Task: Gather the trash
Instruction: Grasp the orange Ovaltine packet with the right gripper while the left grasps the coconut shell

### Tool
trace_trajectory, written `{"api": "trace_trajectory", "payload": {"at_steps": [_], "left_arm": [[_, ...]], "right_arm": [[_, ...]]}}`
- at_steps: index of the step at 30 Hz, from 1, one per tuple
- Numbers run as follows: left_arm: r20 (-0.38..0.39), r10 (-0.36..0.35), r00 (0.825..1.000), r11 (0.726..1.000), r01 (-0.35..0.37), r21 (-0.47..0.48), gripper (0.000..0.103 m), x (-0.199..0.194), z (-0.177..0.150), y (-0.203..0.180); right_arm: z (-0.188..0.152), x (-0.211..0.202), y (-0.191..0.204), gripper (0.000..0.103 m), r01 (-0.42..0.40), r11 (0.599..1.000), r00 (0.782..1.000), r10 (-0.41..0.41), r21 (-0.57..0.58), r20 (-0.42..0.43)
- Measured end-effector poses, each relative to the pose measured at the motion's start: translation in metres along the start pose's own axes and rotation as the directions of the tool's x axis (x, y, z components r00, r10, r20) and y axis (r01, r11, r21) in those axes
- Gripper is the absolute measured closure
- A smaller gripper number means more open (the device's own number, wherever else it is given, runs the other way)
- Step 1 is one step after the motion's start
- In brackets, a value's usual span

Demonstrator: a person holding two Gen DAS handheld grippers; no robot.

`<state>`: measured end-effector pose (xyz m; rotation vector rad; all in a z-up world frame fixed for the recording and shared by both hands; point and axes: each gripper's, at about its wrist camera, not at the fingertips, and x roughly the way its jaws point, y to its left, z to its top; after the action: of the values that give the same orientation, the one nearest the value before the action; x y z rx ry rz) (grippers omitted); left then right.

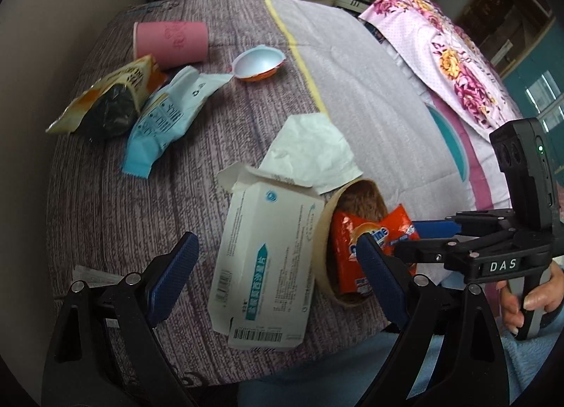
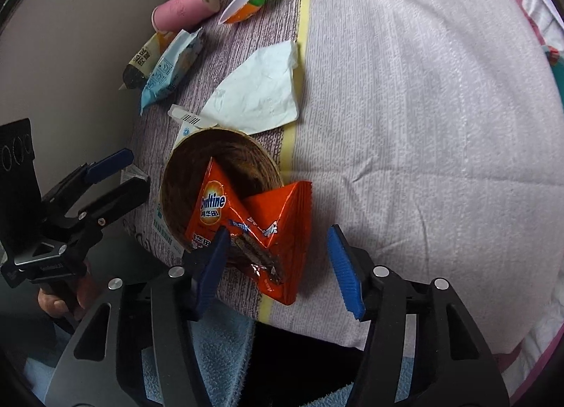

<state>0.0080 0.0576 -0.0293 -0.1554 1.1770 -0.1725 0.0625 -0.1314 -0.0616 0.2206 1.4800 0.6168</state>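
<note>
**Orange wrapper half in the bowl**

On the bed (image 2: 405,97), an orange snack wrapper (image 2: 271,227) lies half inside the round brown bowl (image 2: 225,160), its torn end hanging over the rim. The right tongs (image 2: 278,259) stand spread on either side of that end, pads clear of it. The left tongs (image 1: 278,280) hang released above a flattened white carton (image 1: 268,266) lying against the bowl. A crumpled tissue (image 2: 257,90), pink cup (image 1: 171,42), blue packet (image 1: 162,118) and half-shell cup (image 1: 259,63) lie scattered farther back.
</note>
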Motion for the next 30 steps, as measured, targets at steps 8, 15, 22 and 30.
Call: {"api": "trace_trajectory", "payload": {"at_steps": [8,15,22,30], "left_arm": [[-0.022,0.002,1.000,0.999,-0.002,0.039,0.012,0.007,-0.002,-0.008],[-0.015,0.016,1.000,0.993,-0.014,0.114,0.016,0.011,-0.004,-0.032],[-0.084,0.018,0.996,0.987,-0.004,0.160,0.046,0.032,-0.004,-0.050],[-0.081,0.047,0.996,0.985,-0.033,0.171,0.080,0.051,0.009,-0.059]], "right_arm": [[-0.003,-0.018,-0.003,0.081,-0.003,1.000,0.996,0.004,-0.008,0.089],[-0.004,-0.047,-0.021,0.082,0.011,0.999,0.983,-0.019,0.042,0.184],[-0.005,-0.065,-0.037,0.082,0.005,0.996,0.973,-0.025,0.085,0.230],[-0.010,-0.077,-0.054,0.082,-0.008,0.992,0.962,-0.027,0.128,0.271]]}}
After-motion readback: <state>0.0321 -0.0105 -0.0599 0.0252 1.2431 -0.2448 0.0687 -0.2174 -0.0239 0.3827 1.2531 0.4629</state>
